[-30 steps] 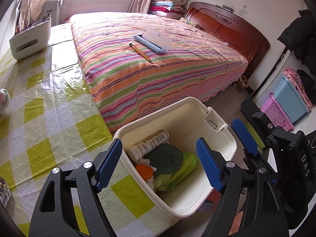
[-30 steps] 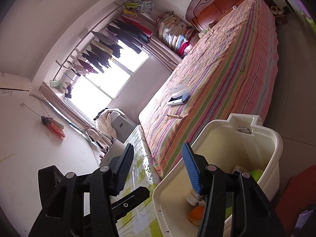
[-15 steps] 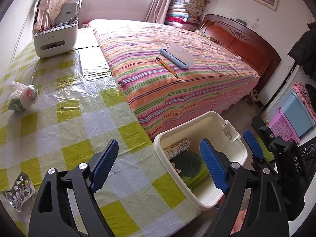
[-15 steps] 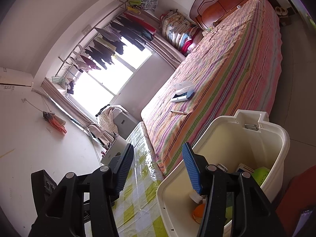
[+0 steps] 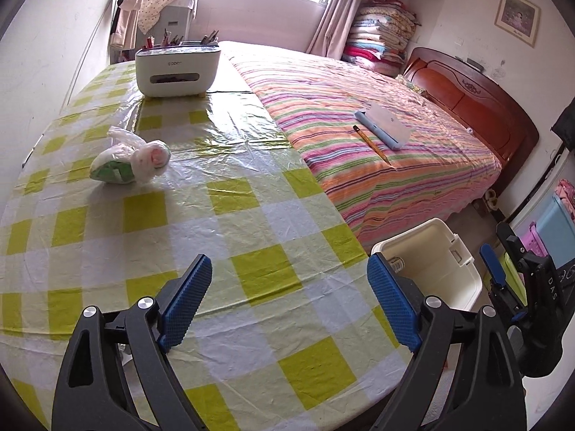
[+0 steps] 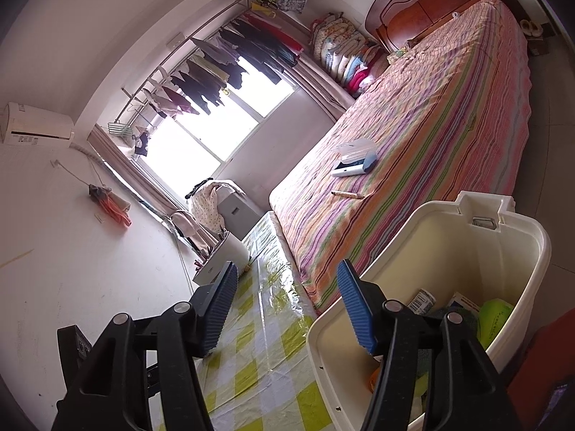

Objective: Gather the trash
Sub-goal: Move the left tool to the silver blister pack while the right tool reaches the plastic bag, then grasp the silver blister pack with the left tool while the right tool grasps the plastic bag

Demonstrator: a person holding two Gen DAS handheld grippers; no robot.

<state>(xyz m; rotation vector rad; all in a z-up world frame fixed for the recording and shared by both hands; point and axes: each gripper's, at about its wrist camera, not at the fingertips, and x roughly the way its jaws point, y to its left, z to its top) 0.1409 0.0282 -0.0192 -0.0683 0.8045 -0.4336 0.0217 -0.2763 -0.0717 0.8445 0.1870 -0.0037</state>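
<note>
the left gripper is held over the near part of the table, which is covered by a green-and-white checked cloth under clear film. its jaws are spread wide and have just been opening; nothing is seen between the blue pads, only bare cloth. a knotted plastic bag of trash lies on the table toward its left edge, well apart from the gripper and nearer the far end. a white organizer with pens stands at the far edge.

the bin, a cream tub, stands off the table's right edge, just beside the striped bed. in the right wrist view the bin is seen to hold a small labelled bottle, a green item and an orange item, partly hidden behind the gripper.

the right gripper is held by the bin's near rim, with its right pad in front of the bin's inner wall and its left pad over the table. its jaws stand partly apart and have just been opening; nothing is gripped. in the left wrist view it appears at the right margin, beyond the bin.

a pencil and a blue-and-white case lie on the bed.
</note>
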